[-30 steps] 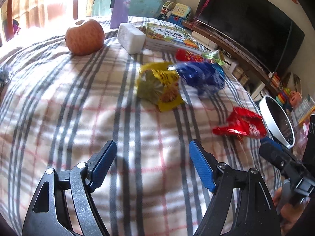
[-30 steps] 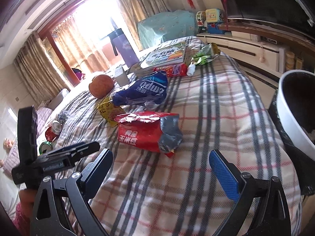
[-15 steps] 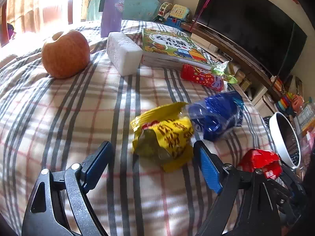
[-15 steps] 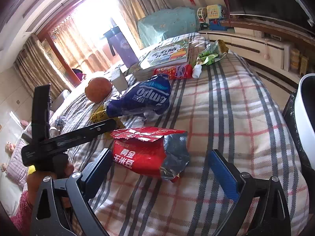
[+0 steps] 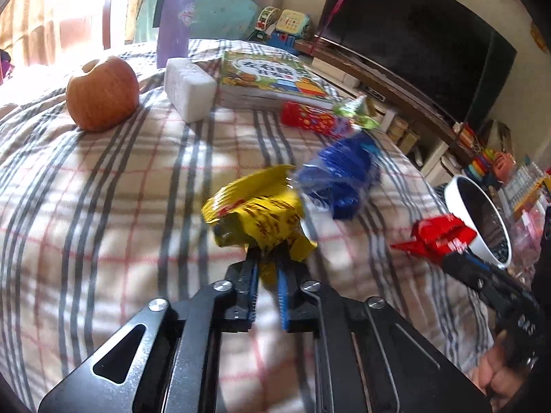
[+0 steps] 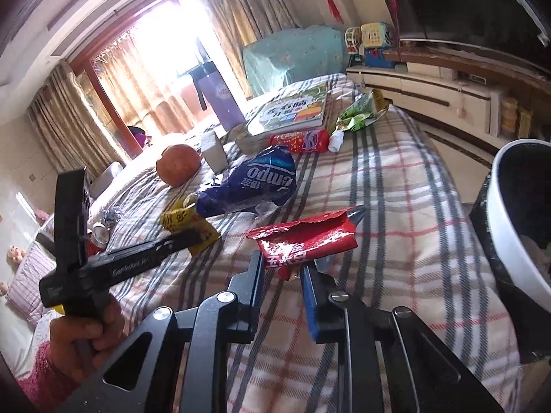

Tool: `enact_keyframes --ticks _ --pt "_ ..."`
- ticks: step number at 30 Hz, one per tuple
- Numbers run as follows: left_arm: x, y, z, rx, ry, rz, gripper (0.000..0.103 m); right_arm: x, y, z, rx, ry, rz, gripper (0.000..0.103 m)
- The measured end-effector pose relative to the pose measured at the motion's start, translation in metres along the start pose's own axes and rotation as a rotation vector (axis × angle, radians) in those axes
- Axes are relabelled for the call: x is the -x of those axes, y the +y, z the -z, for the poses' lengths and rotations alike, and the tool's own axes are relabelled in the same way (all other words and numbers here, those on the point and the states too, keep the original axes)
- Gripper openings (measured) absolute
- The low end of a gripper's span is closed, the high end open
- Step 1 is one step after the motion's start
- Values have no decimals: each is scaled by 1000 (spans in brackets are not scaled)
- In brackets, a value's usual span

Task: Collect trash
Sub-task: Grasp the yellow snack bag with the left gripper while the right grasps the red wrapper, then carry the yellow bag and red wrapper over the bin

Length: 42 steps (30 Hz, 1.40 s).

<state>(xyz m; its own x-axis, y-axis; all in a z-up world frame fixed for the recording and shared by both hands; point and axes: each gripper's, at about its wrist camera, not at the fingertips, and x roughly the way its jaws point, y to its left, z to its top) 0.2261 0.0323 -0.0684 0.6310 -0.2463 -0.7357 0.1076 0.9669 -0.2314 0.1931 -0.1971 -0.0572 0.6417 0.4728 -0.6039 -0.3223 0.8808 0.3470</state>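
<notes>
Left hand-held gripper (image 5: 268, 268) clamped tight on the lower edge of the yellow wrapper (image 5: 256, 218); right hand-held gripper (image 6: 284, 272), jaws closing, pinches the red wrapper (image 6: 303, 241), both on the bed (image 5: 103, 189). Risk: thin foil held by a corner may tear or slip out on lifting. The bin (image 6: 516, 227) stands off the bed's right edge; the blue pack (image 6: 251, 186) crowds the yellow wrapper.

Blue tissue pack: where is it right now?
The blue tissue pack lies mid-blanket, between the apple and the red wrapper, touching the yellow wrapper.
</notes>
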Motion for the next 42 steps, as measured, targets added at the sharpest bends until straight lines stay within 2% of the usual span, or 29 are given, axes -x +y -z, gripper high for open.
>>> enact_keyframes --ticks 10,23,42 --pt "22 -43 21 -59 -3 78 1 37 -9 12 5 -35 26 17" --pt "36 -107 27 -181 -2 174 1 81 -36 19 -28 -96 86 17" --pt "30 -186 21 -327 9 242 1 126 -80 18 -80 -161 163 16"
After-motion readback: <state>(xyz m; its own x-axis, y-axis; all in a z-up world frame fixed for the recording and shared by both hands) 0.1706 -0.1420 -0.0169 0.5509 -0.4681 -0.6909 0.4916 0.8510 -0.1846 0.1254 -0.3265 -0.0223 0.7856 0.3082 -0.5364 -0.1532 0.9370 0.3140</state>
